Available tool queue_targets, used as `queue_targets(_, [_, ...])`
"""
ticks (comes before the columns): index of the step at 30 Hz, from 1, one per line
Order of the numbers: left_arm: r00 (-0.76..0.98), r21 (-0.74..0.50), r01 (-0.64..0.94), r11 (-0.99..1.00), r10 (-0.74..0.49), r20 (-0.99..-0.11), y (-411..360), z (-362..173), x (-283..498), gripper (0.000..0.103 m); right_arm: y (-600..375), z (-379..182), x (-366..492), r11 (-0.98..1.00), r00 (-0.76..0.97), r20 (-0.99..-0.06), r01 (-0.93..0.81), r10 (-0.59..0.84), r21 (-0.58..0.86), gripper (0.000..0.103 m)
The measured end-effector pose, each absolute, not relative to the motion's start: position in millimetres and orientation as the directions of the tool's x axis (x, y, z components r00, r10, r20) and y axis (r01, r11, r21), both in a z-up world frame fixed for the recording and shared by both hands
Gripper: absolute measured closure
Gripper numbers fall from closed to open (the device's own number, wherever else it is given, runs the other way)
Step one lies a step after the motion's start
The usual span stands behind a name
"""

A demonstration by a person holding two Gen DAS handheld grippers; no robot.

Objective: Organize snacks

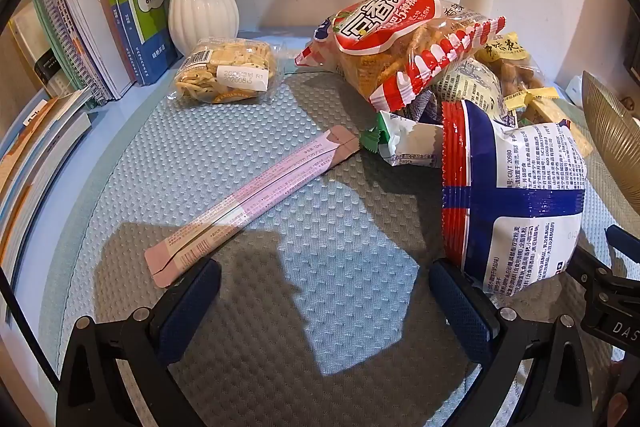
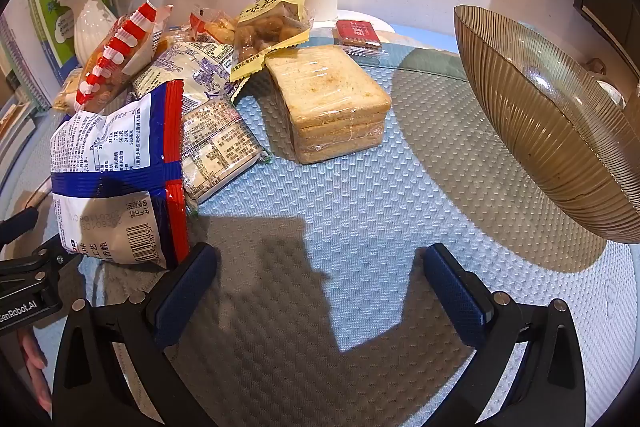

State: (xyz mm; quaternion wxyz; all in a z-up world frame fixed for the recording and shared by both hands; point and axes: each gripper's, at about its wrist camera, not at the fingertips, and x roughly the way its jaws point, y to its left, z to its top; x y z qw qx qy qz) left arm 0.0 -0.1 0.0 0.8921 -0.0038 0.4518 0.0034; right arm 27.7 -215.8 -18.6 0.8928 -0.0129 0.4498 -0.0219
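From here I judge nothing sorted yet; the ribbed bowl (image 2: pixel 552 131) at the table's right edge shows no snack inside; the snack pile (image 2: pixel 160 99) sits heaped toward the back left, the pink stick pack (image 1: pixel 248 203) and cracker pack (image 1: pixel 226 71) lying apart; my left gripper (image 1: pixel 324 291) and right gripper (image 2: pixel 320 279) both stand wide apart, holding nothing, above bare mat.

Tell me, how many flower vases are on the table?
1. The white ribbed vase with flowers stands at the back of the table by the wall, between the leaning books and the snack pile. The right wrist view shows the same vase.
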Motion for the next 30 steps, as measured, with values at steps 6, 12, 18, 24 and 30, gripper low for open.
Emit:
queue_targets(6, [0.591,-0.004,-0.009,1.0,0.003,-0.806,0.0,0.0,0.0,0.0,-215.6,-18.4,27.1,0.999,0.593,-0.803,0.027,-0.051,-0.043,0.0])
queue_targets(12, [0.591,-0.004,-0.01,1.0,0.003,-0.806,-0.1,0.0,0.0,0.0,-215.5,-18.0,26.3,0.999,0.592,-0.804,0.028,-0.05,-0.042,0.0])
queue_targets(18, [0.591,-0.004,-0.009,1.0,0.003,-0.806,-0.1,0.0,0.0,0.0,-216.8,-18.6,26.8,0.999,0.592,-0.805,0.028,-0.049,-0.04,0.0])
queue_targets(24, [0.591,-0.003,-0.01,1.0,0.003,-0.806,-0.1,0.0,0.0,0.0,-216.1,-19.6,28.7,0.999,0.592,-0.805,0.028,-0.047,-0.038,0.0])
queue_targets(30, [0.591,-0.003,-0.01,1.0,0.003,-0.806,0.2,0.0,0.0,0.0,-215.7,-19.4,28.6,0.999,0.591,-0.805,0.028,-0.048,-0.039,0.0])
